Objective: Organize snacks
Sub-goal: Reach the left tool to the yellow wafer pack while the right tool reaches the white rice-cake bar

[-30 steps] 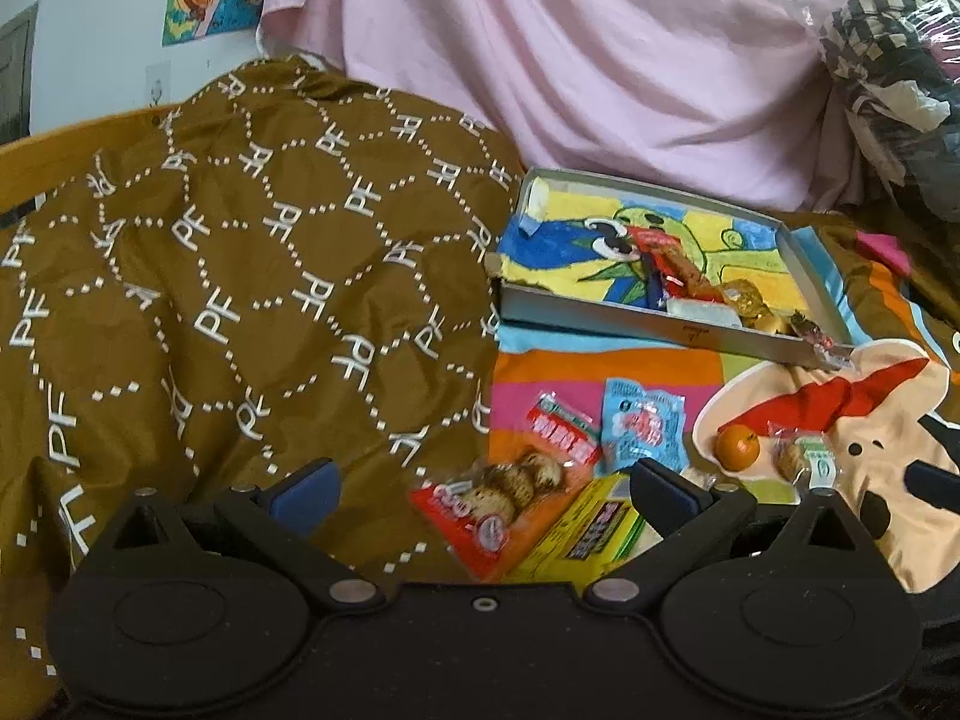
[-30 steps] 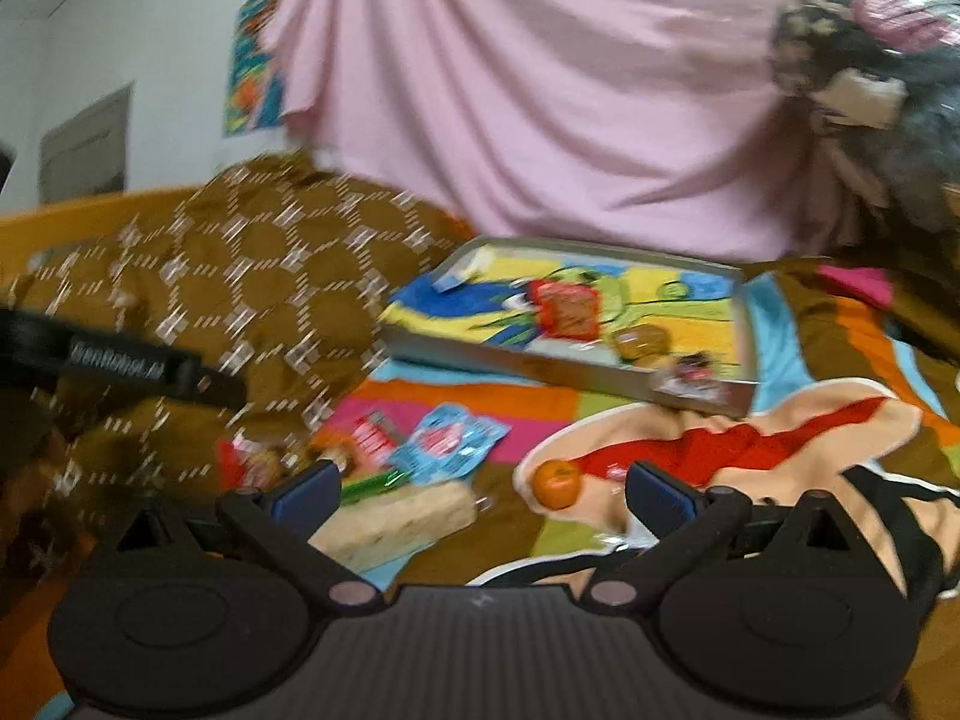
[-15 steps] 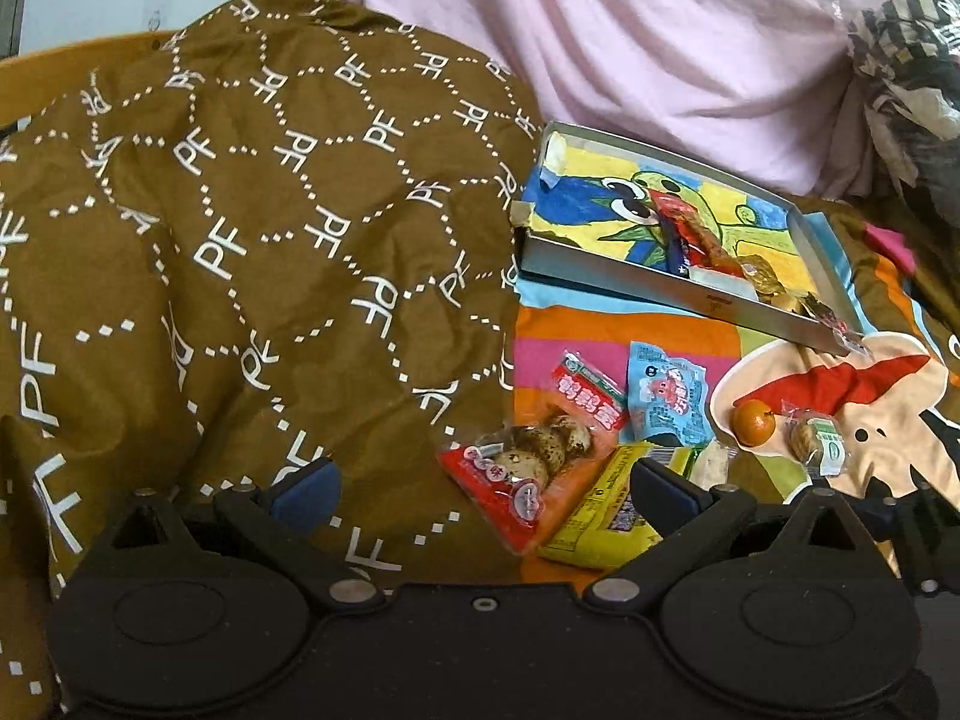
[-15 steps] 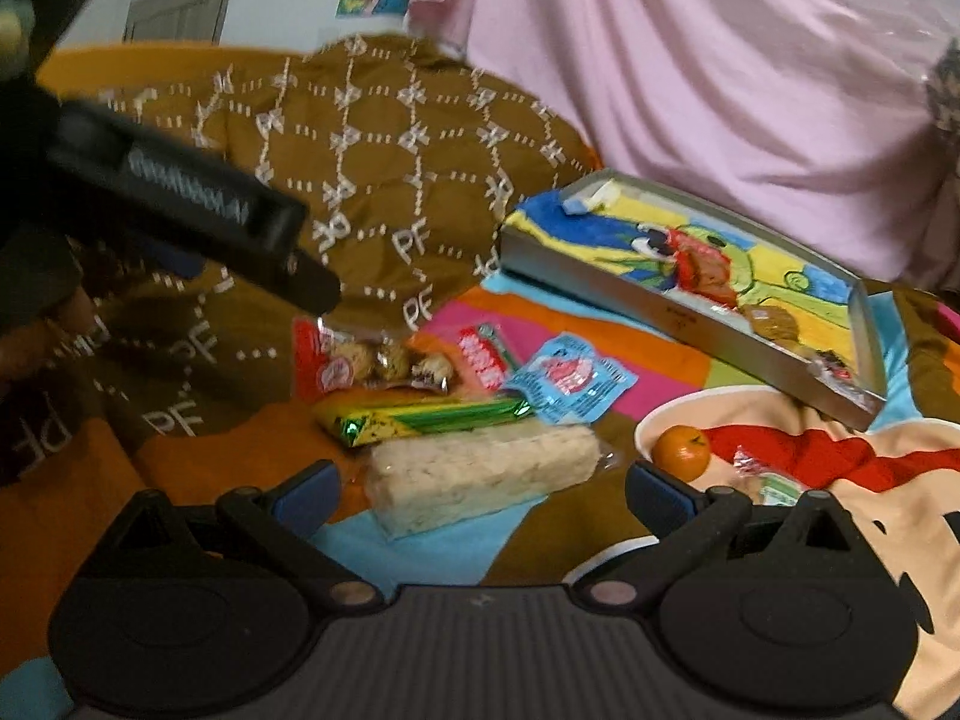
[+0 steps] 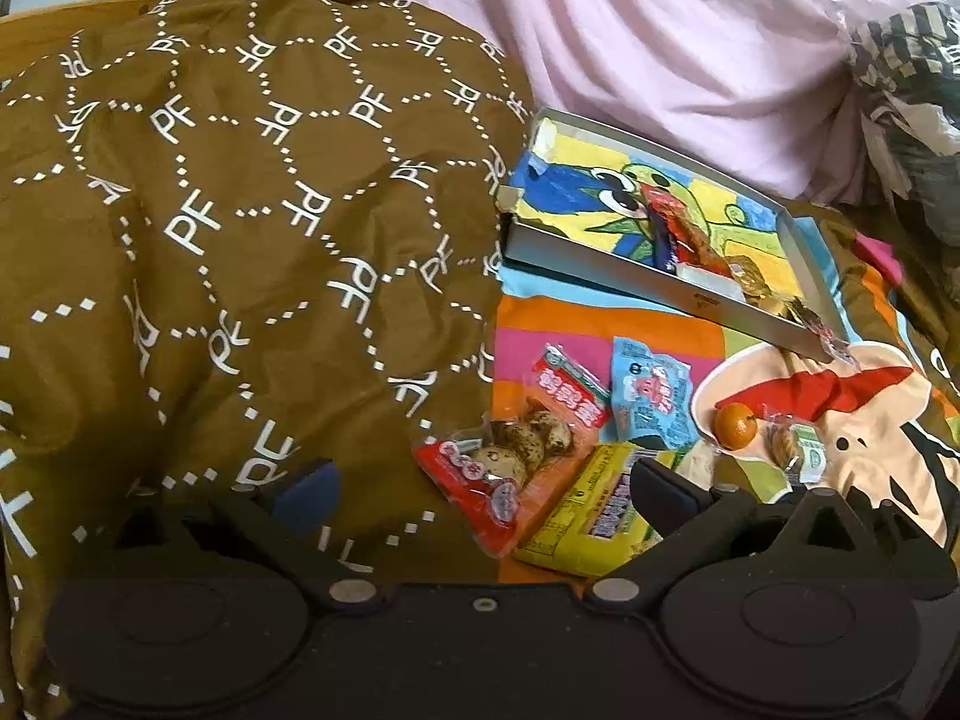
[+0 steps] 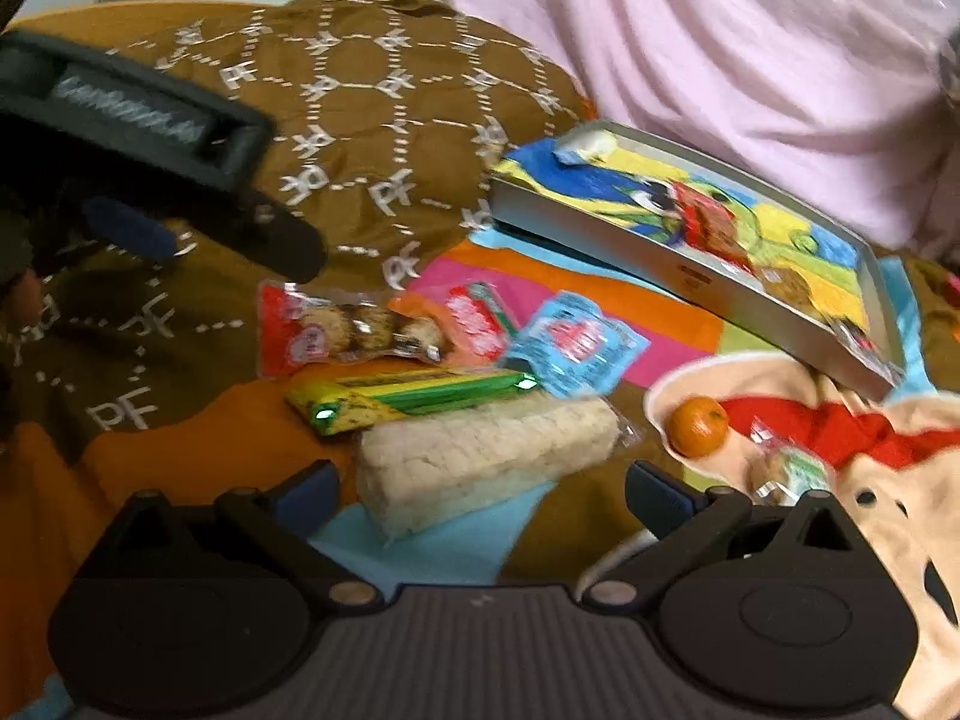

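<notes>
Loose snacks lie on a colourful blanket: a red pack of quail eggs (image 5: 510, 462) (image 6: 336, 333), a red sachet (image 5: 570, 387), a blue sachet (image 5: 651, 399) (image 6: 576, 345), a yellow-green bar (image 5: 600, 504) (image 6: 408, 399), a pale rice cake bar (image 6: 486, 456), a small orange (image 5: 735, 426) (image 6: 698, 426) and a small green-labelled sweet (image 5: 795, 450) (image 6: 789, 474). A shallow grey box (image 5: 606, 273) (image 6: 690, 282) with a cartoon lining holds several snacks. My left gripper (image 5: 480, 486) is open just short of the quail eggs. My right gripper (image 6: 480, 483) is open, the rice cake bar between its fingers, untouched.
A brown quilt with a white PF pattern (image 5: 240, 210) is heaped on the left. Pink cloth (image 5: 660, 42) hangs behind the box. A plastic-wrapped bundle (image 5: 912, 114) sits at the far right. The left gripper's body (image 6: 150, 138) crosses the right wrist view's upper left.
Both grippers have dropped lower and come closer to the loose snacks. The rice cake bar now sits between the right gripper's fingers. Both stay open.
</notes>
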`<state>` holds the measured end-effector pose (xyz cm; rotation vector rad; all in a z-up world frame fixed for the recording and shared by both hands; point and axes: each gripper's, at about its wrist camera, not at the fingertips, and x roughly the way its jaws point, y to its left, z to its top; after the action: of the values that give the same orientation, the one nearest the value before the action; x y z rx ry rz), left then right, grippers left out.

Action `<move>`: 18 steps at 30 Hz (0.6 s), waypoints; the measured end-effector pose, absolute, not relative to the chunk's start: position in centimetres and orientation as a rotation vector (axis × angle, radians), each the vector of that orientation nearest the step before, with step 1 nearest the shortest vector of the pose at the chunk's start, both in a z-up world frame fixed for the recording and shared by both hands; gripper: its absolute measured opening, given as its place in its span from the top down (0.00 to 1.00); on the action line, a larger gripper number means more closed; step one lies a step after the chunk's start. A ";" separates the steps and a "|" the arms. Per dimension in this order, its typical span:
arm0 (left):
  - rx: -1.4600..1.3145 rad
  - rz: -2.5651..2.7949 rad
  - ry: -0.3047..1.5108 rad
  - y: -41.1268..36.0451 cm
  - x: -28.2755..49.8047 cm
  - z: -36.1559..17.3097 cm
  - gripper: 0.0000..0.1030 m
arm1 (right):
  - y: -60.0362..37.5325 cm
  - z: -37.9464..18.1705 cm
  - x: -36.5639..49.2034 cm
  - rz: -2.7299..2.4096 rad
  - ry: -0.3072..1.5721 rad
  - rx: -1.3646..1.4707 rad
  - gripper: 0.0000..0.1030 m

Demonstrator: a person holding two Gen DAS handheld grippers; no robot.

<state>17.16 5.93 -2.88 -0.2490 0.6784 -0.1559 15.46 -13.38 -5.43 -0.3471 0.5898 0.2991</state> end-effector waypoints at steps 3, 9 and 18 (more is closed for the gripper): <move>-0.238 -0.175 0.682 5.5 17.0 -2.8 0.01 | -14.9 -5.2 15.7 0.244 0.623 -0.283 0.00; -0.201 -0.229 0.693 4.4 16.7 -2.7 0.01 | -16.9 -4.5 15.3 0.176 0.637 -0.229 0.00; -0.168 -0.261 0.700 3.2 17.5 -2.4 0.01 | -13.7 -5.1 15.5 0.265 0.558 -0.370 0.00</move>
<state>17.49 3.19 -2.43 -0.1679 0.6996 -0.2610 15.50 -13.68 -5.06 -0.3700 0.5581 0.2648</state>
